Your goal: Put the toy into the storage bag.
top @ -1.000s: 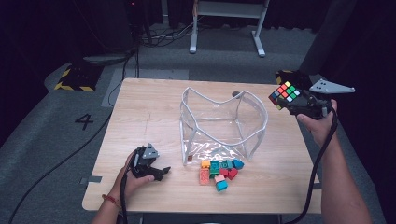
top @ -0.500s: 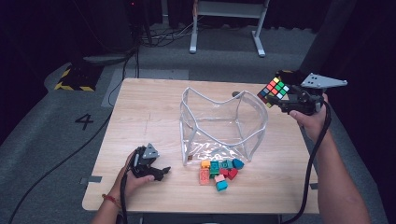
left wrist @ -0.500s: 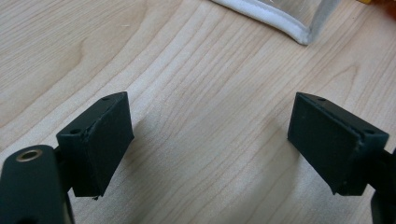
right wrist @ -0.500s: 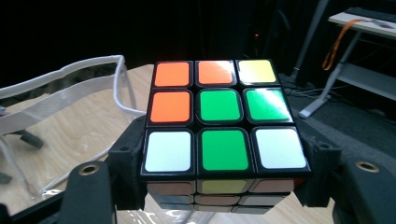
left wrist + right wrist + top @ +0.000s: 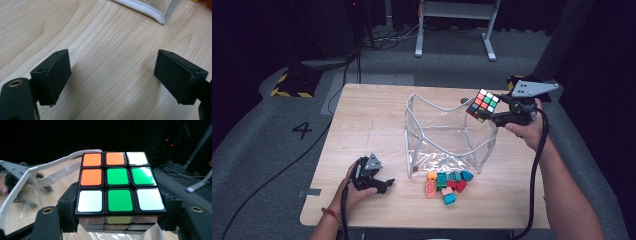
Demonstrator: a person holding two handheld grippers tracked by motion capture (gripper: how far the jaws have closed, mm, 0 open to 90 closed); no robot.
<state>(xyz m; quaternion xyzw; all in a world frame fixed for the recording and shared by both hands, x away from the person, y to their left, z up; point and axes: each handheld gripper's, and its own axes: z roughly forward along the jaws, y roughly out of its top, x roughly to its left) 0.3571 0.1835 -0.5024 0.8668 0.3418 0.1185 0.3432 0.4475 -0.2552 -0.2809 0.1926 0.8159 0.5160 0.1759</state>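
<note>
Right gripper (image 5: 490,116): clamped on the puzzle cube (image 5: 482,105), one jaw on each of two opposite sides; held up in the air above the table's far right part.
Puzzle cube: in the right gripper view (image 5: 119,185) its upturned face shows orange, green and white squares; it hangs just at the right rim of the clear bag (image 5: 447,132), above the bag's open top.
Clear bag: stands open near the middle of the table (image 5: 367,120), white-trimmed rim up, see-through walls.
Small blocks (image 5: 446,182): a loose cluster of orange, green, red and blue pieces on the table, touching or just beside the bag's near side, toward the near edge.
Left gripper (image 5: 384,184): jaws wide apart with nothing between them, resting low on the table near the near-left corner, well apart from the bag.
Left gripper view: bare wood between the jaws; a corner of the bag's white trim (image 5: 150,12) lies farther off.
</note>
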